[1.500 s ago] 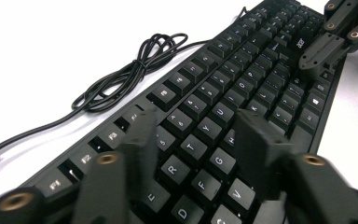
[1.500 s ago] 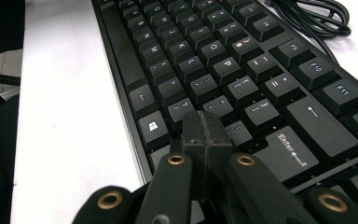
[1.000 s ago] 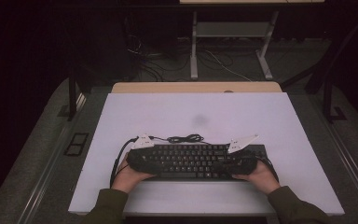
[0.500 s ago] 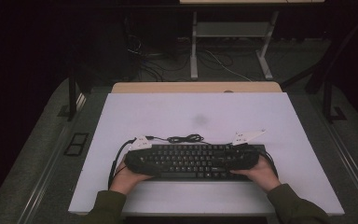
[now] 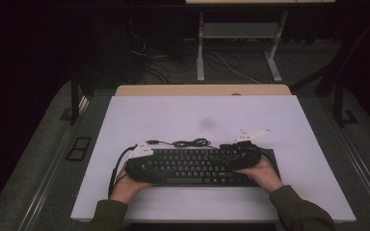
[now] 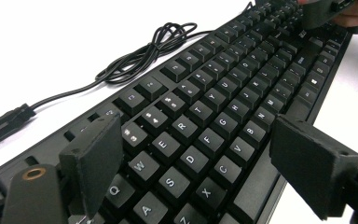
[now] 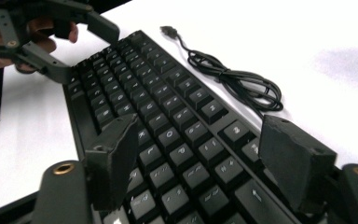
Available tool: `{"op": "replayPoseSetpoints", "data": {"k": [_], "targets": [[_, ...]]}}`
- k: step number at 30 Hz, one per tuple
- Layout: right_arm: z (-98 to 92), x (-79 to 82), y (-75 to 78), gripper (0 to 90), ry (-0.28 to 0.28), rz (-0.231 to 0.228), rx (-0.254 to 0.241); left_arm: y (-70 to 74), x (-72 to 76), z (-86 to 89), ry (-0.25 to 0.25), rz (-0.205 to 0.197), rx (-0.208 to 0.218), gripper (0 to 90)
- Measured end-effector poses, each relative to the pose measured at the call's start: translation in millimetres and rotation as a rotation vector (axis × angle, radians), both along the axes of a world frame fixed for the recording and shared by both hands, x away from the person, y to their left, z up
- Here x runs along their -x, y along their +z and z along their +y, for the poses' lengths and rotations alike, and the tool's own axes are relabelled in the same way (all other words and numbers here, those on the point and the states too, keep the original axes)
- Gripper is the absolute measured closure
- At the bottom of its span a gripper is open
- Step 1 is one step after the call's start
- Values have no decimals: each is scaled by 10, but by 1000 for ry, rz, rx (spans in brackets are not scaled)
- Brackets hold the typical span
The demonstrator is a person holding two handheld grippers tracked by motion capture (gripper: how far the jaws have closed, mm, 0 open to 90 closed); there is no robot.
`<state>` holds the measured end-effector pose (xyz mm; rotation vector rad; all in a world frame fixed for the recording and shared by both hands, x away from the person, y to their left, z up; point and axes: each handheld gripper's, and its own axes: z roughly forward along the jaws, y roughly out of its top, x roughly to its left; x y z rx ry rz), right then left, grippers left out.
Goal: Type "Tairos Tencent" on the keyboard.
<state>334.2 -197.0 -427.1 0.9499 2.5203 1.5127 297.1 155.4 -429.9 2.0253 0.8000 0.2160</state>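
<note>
1. A black keyboard [image 5: 200,166] lies flat on the white worktop [image 5: 173,115], near its front edge and about midway between its left and right edges.
2. The left gripper [image 5: 142,166] sits over the keyboard's left end. In the left gripper view its jaws stand spread above the keys, one over the number row and one past the front edge, with no pad pressing on anything.
3. The right gripper [image 5: 243,156] sits over the keyboard's right end. Its jaws have just been opening and now stand wide, with keys showing between them and nothing pinched.
4. The keyboard's cable [image 5: 190,143] lies coiled on the worktop just behind the keyboard's back edge, its plug [image 7: 168,29] lying loose.
</note>
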Motion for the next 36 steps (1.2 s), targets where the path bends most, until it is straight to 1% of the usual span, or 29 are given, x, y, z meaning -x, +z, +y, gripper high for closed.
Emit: {"op": "replayPoseSetpoints", "data": {"k": [3,5,9,12,18,21,23,26,28,32,34,36], "targets": [[35,-21,4,247,-4,-4,-7,-2,17,33,2,0,3,187],[58,-41,11,230,-12,-16,-14,-3,29,54,4,5,5,201],[97,-82,15,215,-21,-18,-30,-1,40,82,6,1,7,231],[129,-101,-5,208,-28,-20,-33,-4,36,103,14,-11,-3,281],[168,-100,-42,202,-15,-26,-23,-8,11,156,30,-23,-4,424],[173,-99,-48,202,-11,-26,-20,-17,0,163,28,-18,-8,506],[173,-101,-48,202,-10,-28,-22,-21,-5,167,26,-19,-13,577],[173,-102,-44,202,-11,-30,-24,-19,-20,173,24,-19,-9,677],[176,-99,-41,202,-10,-32,-24,-23,-32,173,22,-16,-15,747],[180,-95,-36,202,-10,-29,-25,-27,-72,175,17,-5,-10,883],[183,-93,-36,202,-8,-29,-25,-27,-92,164,15,2,1,887],[185,-93,-37,202,-8,-30,-25,-29,-110,151,12,3,-3,887]]}}
